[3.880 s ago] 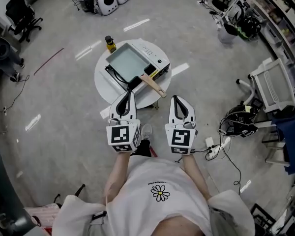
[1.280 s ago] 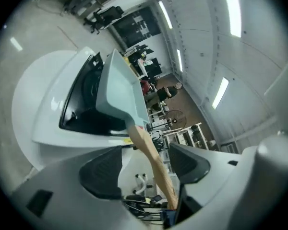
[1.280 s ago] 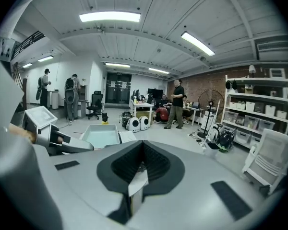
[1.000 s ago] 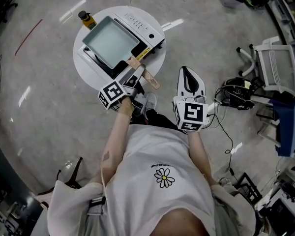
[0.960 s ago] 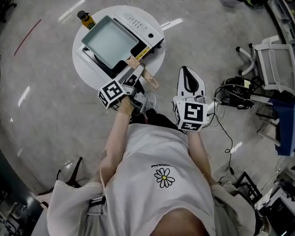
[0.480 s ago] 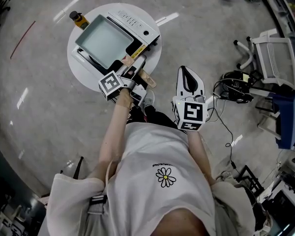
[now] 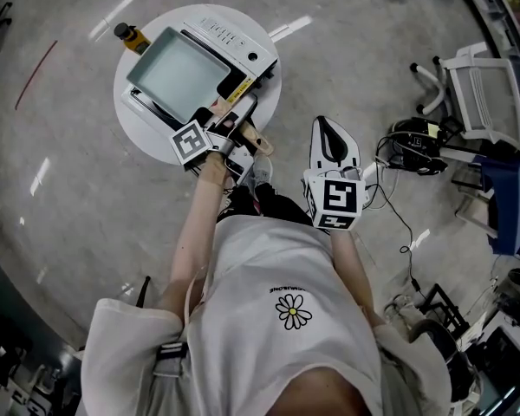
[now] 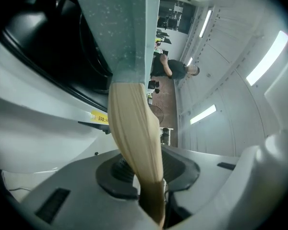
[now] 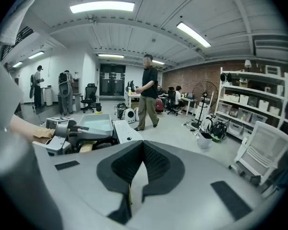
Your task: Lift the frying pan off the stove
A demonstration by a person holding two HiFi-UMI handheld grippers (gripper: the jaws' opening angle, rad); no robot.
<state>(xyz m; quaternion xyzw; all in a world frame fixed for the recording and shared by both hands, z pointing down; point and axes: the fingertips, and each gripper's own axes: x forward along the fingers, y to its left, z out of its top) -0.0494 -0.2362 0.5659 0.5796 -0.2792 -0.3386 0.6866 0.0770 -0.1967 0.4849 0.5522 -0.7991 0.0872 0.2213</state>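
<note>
Head cam overhead; gripper cams low; all share frying pan

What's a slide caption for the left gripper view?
Left tool, jaws just closing, grips the frying pan by its wooden handle.

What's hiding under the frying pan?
A white stove sits under the frying pan, on a round white table. The pan covers the stove's middle, so that part cannot be seen.

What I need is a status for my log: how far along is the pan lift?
Done: the left gripper is on the wooden handle, its jaws just closed onto it. In hand: securing that grip. Left: the lift itself; the frying pan sits on the stove. The right gripper idles, shut.
</note>
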